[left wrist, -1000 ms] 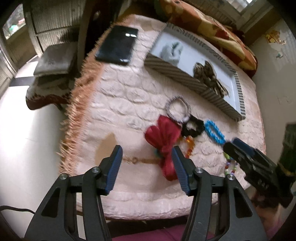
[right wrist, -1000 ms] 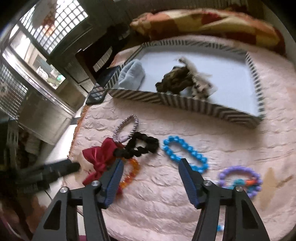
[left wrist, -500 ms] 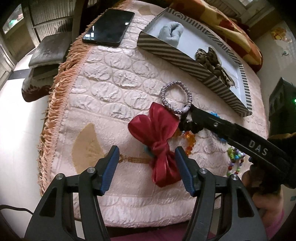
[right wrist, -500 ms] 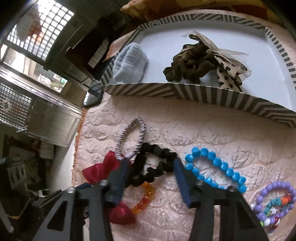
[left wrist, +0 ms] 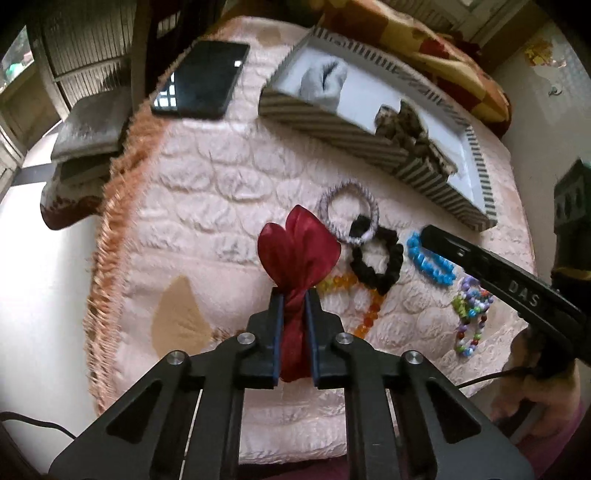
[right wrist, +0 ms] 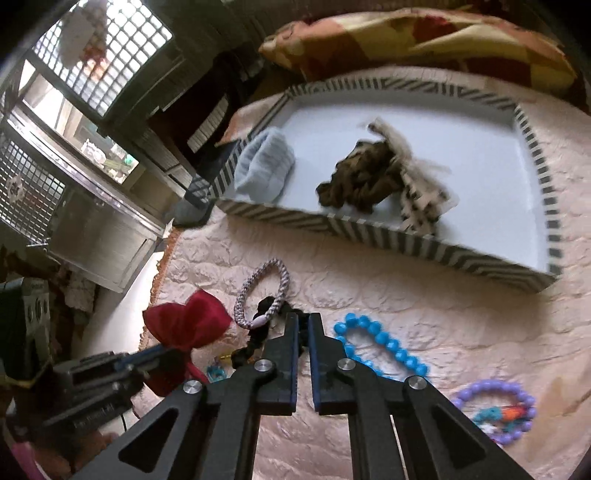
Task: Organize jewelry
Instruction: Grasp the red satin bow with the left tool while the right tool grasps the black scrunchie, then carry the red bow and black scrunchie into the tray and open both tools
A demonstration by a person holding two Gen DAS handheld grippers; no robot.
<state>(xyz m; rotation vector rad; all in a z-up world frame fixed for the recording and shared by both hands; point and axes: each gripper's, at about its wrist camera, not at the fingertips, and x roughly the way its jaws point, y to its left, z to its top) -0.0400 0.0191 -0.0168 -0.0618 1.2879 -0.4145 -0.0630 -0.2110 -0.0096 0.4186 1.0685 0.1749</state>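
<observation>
My left gripper [left wrist: 294, 295] is shut on the knot of a red bow [left wrist: 297, 254] on the pink quilted table. My right gripper [right wrist: 303, 320] is shut on a black scrunchie [right wrist: 263, 328], which also shows in the left wrist view [left wrist: 380, 262]. A grey braided ring [left wrist: 349, 216] lies over the scrunchie's far edge. A blue bead bracelet [right wrist: 380, 345], an orange bead bracelet [left wrist: 364, 306] and multicoloured bead bracelets [left wrist: 471, 314] lie beside them. The striped tray [right wrist: 369, 229] behind holds a pale blue scrunchie [right wrist: 266, 166] and a leopard-print bow [right wrist: 384, 181].
A black phone [left wrist: 203, 79] lies at the table's far left corner. The fringed table edge [left wrist: 114, 221] drops to the floor on the left. A red and yellow cushion [right wrist: 424, 33] lies behind the tray. The right gripper's arm [left wrist: 509, 284] crosses the left wrist view.
Both grippers have shut: the left on the red bow, the right on the black scrunchie. The right gripper moved down and forward to the scrunchie.
</observation>
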